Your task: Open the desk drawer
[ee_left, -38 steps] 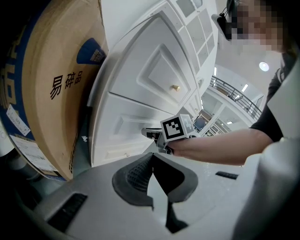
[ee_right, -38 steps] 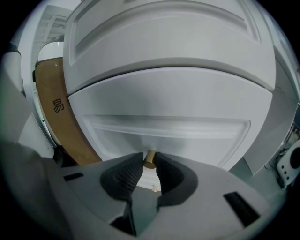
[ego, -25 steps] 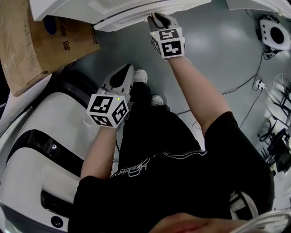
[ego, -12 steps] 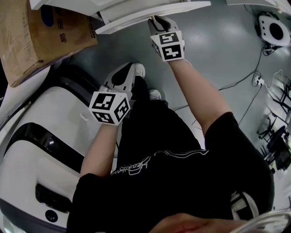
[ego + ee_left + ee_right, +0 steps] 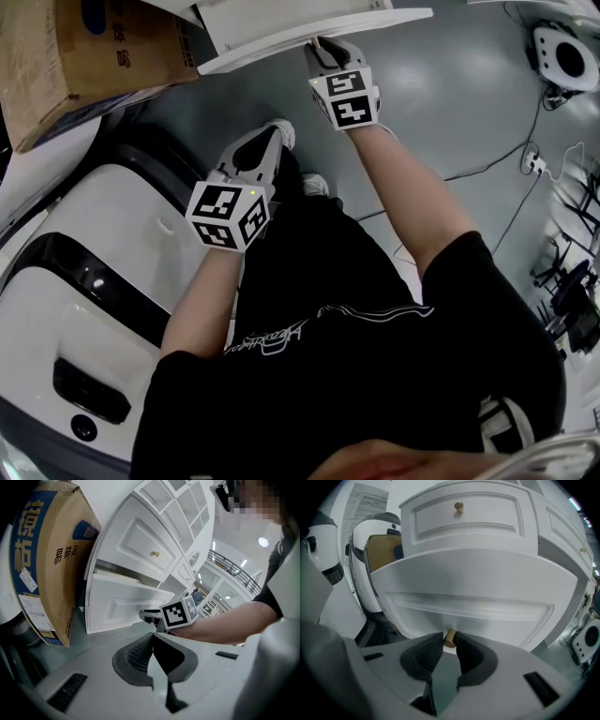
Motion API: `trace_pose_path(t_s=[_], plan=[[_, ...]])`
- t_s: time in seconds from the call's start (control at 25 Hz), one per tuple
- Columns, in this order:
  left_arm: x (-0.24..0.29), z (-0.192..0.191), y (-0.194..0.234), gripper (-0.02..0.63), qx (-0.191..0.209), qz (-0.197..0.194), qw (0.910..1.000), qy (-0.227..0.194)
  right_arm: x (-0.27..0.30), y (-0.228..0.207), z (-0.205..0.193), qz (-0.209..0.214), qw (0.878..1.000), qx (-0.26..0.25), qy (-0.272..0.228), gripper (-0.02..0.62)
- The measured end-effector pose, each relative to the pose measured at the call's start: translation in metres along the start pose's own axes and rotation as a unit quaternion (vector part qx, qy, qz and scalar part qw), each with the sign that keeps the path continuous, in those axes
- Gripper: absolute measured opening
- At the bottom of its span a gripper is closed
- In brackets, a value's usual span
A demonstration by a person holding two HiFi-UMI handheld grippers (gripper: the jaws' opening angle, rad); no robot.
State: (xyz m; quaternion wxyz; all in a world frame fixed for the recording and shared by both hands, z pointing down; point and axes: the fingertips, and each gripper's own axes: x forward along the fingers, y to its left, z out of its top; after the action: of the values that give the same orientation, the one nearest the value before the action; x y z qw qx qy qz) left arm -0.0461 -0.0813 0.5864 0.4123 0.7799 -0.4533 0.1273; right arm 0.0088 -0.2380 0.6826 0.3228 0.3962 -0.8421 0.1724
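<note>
The white desk drawer stands pulled partway out of the white desk. My right gripper is shut on its small brass knob. From the head view the right gripper meets the drawer front at the top of the picture. The left gripper view shows the drawer gaping below a closed upper drawer, with the right gripper at its front. My left gripper hangs over the floor by my legs, apart from the desk. Its jaws meet at the tips, with nothing between them.
A cardboard box leans left of the desk. A large white and black machine body fills the lower left. My shoes stand on the grey floor. Cables and a power strip lie to the right, near a white round device.
The drawer front has come farther out of the desk with my right gripper on its knob. My left gripper has drifted a little up the picture. The box has slid toward the top left corner.
</note>
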Motion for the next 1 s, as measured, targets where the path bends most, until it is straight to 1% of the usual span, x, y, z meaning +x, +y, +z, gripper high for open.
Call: trace_pose_path(t_s=[0.32,0.68,1.0], plan=[[-0.011,-0.019,-0.016,0.005,-0.004,0.004,1.0,0.006,-0.025,0.01,-0.024,0.011,1.0,-0.004,0.009,0.092],[-0.023,-0.032,-0.029,0.005,-0.028,0.014,0.9995,0.01,-0.054,0.022,-0.054,0.021,0.999,0.004,0.037,0.091],[-0.03,-0.038,-0.035,0.005,-0.047,0.023,0.9986,0.004,-0.073,0.028,-0.076,0.019,0.998,0.006,0.062,0.091]])
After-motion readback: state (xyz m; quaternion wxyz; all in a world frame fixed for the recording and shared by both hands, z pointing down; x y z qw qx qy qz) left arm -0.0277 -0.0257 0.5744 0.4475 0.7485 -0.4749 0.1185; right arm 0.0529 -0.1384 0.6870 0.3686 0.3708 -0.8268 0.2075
